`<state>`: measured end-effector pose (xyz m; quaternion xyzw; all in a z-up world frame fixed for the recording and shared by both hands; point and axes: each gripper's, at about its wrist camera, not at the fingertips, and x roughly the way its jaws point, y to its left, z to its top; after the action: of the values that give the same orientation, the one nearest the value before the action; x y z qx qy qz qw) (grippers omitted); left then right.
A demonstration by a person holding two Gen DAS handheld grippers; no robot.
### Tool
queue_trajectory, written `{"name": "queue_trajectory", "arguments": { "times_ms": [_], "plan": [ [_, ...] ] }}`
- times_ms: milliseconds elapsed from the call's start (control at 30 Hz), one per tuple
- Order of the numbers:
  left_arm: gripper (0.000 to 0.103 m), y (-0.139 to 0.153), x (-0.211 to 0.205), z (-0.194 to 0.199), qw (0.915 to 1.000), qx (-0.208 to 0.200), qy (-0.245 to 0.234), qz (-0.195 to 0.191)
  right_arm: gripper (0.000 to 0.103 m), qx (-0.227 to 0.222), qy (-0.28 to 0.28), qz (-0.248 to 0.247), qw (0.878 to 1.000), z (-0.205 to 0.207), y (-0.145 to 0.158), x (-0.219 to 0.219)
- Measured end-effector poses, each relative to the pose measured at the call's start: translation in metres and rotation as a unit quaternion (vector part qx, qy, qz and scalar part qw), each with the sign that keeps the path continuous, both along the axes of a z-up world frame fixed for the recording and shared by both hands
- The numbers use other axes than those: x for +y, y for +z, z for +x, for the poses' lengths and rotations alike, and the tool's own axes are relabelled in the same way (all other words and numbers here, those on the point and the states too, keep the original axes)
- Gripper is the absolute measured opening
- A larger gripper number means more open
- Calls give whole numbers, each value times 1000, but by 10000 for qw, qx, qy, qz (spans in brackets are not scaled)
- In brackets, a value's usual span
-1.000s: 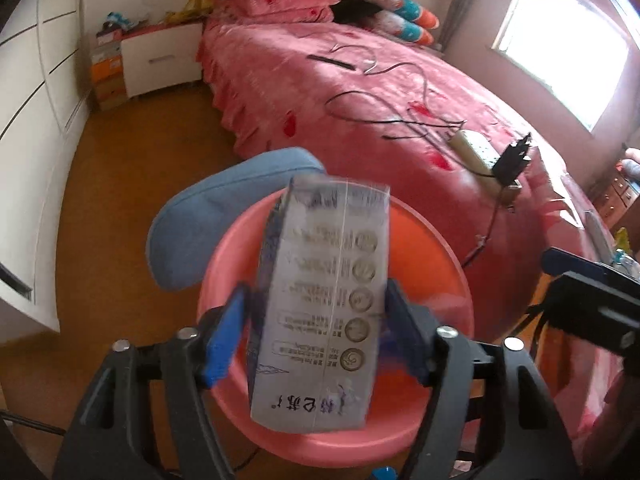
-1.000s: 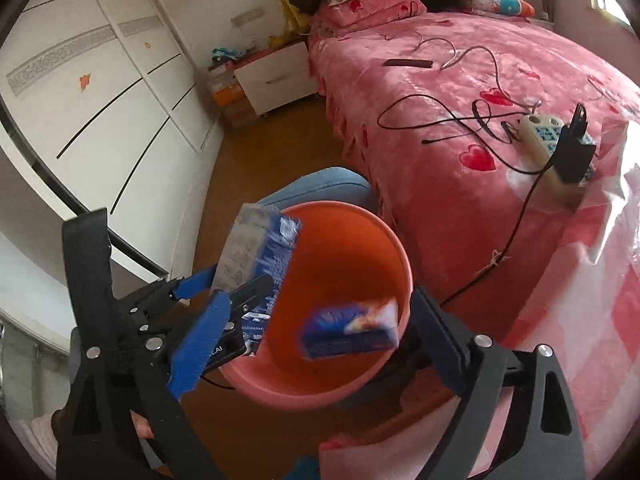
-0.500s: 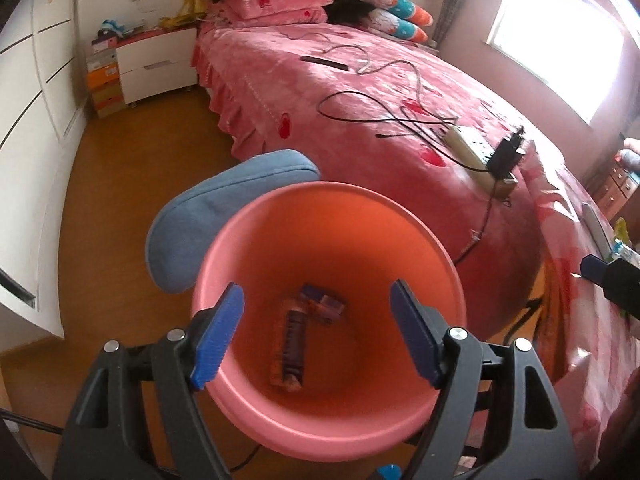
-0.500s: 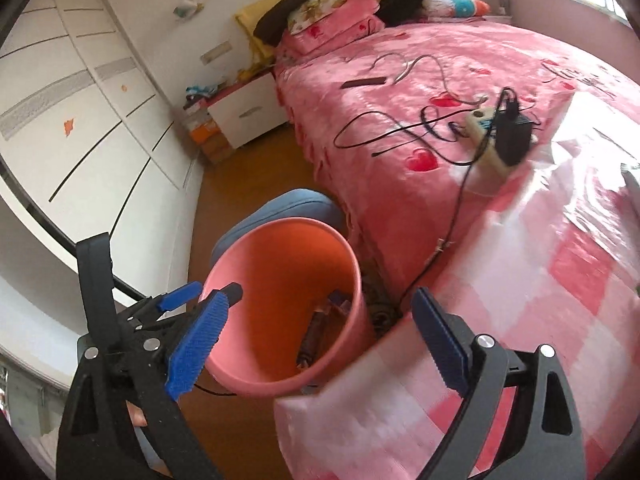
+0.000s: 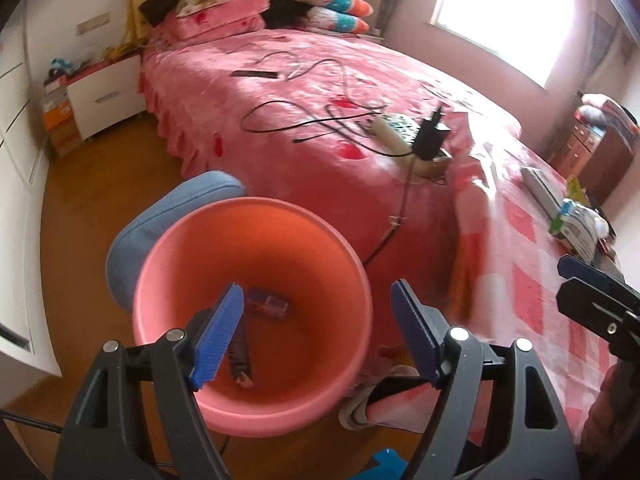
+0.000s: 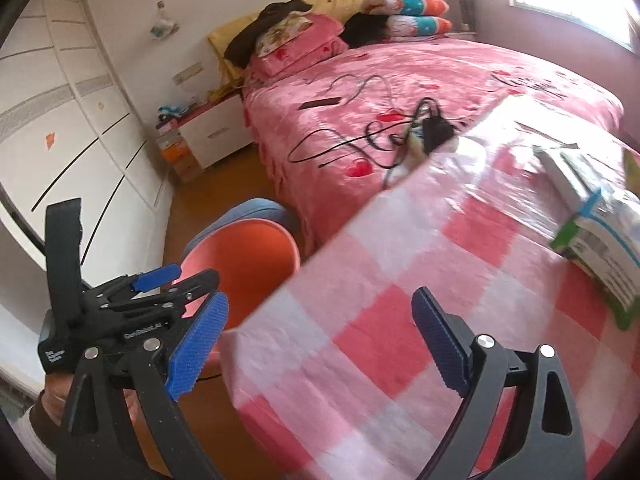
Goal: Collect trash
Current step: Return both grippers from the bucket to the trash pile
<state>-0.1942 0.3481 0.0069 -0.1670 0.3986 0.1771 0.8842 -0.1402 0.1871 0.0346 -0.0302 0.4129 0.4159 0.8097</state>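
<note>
The next piece of trash, a crumpled green-and-white printed carton [image 6: 600, 248], lies on the pink-and-white checked cloth of the table [image 6: 400, 320], far and to the right of the right gripper [image 6: 320, 344], which hangs over the table's near part with its blue pads wide apart and nothing between them. The carton's long axis appears to run from far left to near right, slantwise to the gripper's line, so the wrist would likely need some turning before a grasp. The right hand is clearly the nearer one. The left gripper [image 5: 316, 336] is also open and empty, poised over the salmon-pink round plastic bucket [image 5: 256, 412] on the floor at the table's left edge; two small packets [image 5: 256, 320] already lie in its bottom. Just beyond the carton rests a flat white box-like thing [image 6: 568, 176], close enough to get nudged. The bare cloth between gripper and carton offers no obstacle.
</note>
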Motion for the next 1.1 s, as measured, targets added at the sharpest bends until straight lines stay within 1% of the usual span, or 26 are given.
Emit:
{"name": "queue_trajectory", "arguments": {
  "times_ms": [167,467,700,1100],
  "plan": [
    [77,11,-19,7,9998,-50,-204,37,92,-29,-267,67,9996,4,1,-32],
    [77,30,-58,24,9980,-108,-594,169,92,-82,-639,196,9977,5,8,-75],
    [77,40,-95,38,9945,-168,-997,279,92,-98,-901,275,9955,0,11,-105],
    [77,52,-140,56,9870,-259,-1551,335,92,-122,-1310,332,9908,0,14,-158]
  ]
}}
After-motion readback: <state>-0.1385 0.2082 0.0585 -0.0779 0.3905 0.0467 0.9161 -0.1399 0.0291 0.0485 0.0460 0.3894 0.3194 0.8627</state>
